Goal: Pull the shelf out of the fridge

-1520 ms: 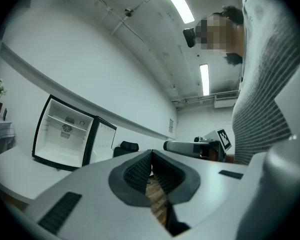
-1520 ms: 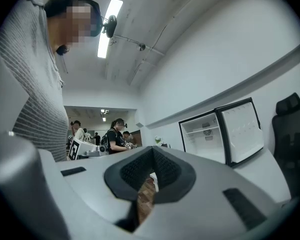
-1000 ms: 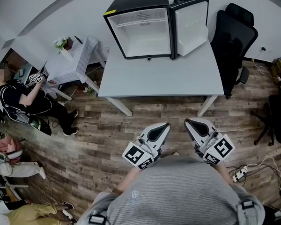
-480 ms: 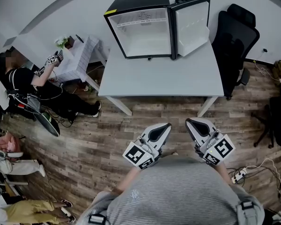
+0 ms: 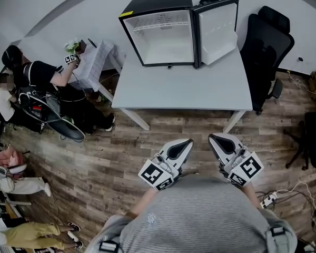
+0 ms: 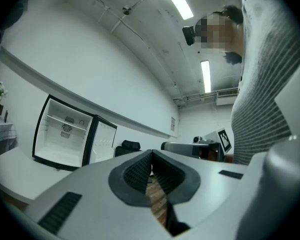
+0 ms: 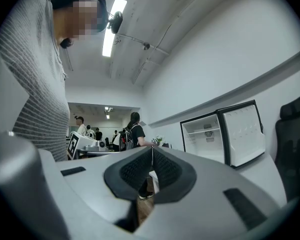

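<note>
With jaws together and empty on left gripper (image 5: 187, 140) and right gripper (image 5: 211, 137), the shelf (image 6: 64, 120) lies crosswise well ahead in the fridge (image 5: 157, 3), left seemingly nearer.

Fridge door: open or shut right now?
Open. The door stands swung out beside the fridge, baring its white interior.

Head view: set high, aimed steeply downward, well back from the open fridge (image 5: 160, 33); left and right gripper views: held low, tilted upward; fridge shared by all three.
</note>
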`<action>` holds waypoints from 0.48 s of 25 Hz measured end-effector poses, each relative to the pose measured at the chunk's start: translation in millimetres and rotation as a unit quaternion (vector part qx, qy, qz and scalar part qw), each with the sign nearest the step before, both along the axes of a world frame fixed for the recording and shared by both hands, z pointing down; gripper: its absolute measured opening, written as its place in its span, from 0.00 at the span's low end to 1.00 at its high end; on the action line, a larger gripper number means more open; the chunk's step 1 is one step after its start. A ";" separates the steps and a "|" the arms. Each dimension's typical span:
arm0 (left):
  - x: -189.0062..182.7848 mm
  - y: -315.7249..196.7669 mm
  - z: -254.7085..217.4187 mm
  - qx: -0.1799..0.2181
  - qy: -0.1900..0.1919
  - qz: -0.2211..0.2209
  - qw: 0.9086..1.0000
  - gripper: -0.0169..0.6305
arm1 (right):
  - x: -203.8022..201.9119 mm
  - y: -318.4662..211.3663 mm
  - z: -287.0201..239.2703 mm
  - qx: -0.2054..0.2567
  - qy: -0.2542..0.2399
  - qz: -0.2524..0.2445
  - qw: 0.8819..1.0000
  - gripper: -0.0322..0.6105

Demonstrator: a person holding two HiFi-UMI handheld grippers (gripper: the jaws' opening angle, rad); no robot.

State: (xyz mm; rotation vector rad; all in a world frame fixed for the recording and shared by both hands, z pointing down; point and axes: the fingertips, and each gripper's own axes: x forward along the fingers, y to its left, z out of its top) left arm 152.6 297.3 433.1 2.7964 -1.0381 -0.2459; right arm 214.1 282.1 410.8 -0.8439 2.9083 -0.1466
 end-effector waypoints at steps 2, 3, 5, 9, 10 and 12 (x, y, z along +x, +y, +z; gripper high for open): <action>-0.6 -1.7 1.9 -0.002 0.000 -0.002 1.000 0.04 | 0.1 -0.2 2.6 -0.001 0.002 -0.001 1.000 0.07; -0.7 -2.9 2.4 -0.002 0.001 -0.003 1.000 0.04 | 0.3 -0.5 3.5 -0.002 0.003 -0.002 1.000 0.07; 1.3 -5.3 2.2 -0.003 0.002 -0.003 1.000 0.04 | 2.1 -1.3 4.5 -0.003 0.004 -0.002 1.000 0.07; 5.7 -7.9 3.6 -0.004 -0.001 0.005 1.000 0.04 | 5.1 -5.8 10.2 -0.010 0.011 0.001 1.000 0.07; 5.0 -9.2 4.6 -0.005 -0.002 0.005 1.000 0.04 | 4.2 -7.1 11.3 -0.012 0.012 0.000 1.000 0.07; 2.6 -14.4 6.7 -0.005 -0.002 0.001 1.000 0.04 | 2.0 -10.5 12.5 -0.013 0.012 -0.003 1.000 0.07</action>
